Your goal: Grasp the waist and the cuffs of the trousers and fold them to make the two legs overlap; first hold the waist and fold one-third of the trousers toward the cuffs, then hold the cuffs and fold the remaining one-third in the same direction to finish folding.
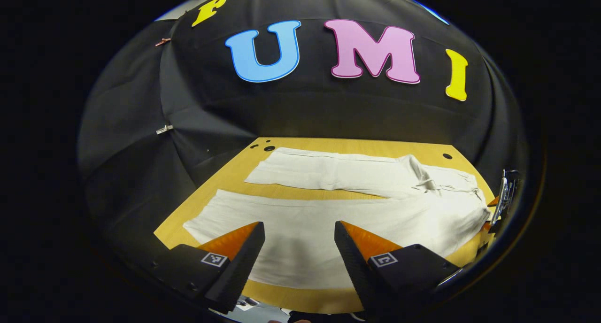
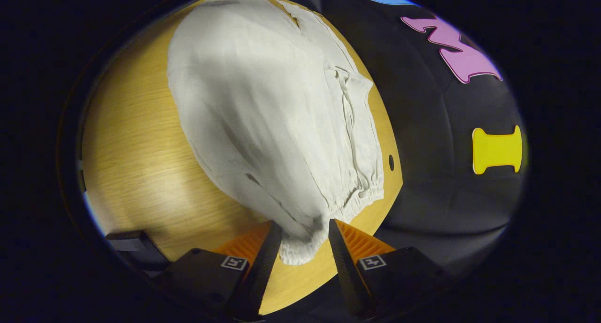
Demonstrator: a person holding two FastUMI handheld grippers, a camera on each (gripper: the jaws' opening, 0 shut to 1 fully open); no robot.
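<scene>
White trousers [image 1: 338, 219] lie flat on the wooden table [image 1: 225, 177], legs spread in a narrow V with the cuffs at the left and the waist at the right. My left gripper [image 1: 299, 231] hovers open above the middle of the near leg, nothing between its fingers. In the right gripper view the elastic waist [image 2: 361, 191] lies close in front, and my right gripper [image 2: 305, 231] has a bunched corner of it between its fingers, creases running toward the grip. The right gripper [image 1: 504, 196] also shows at the far right edge of the left gripper view, by the waist.
The table's far edge meets the black cloth wall [image 1: 328, 111]. Small dark holes [image 1: 269, 148] mark the table's back corners. Bare wood [image 2: 136, 163] lies beside the trousers on the near side. The table's front edge runs just under my left fingers.
</scene>
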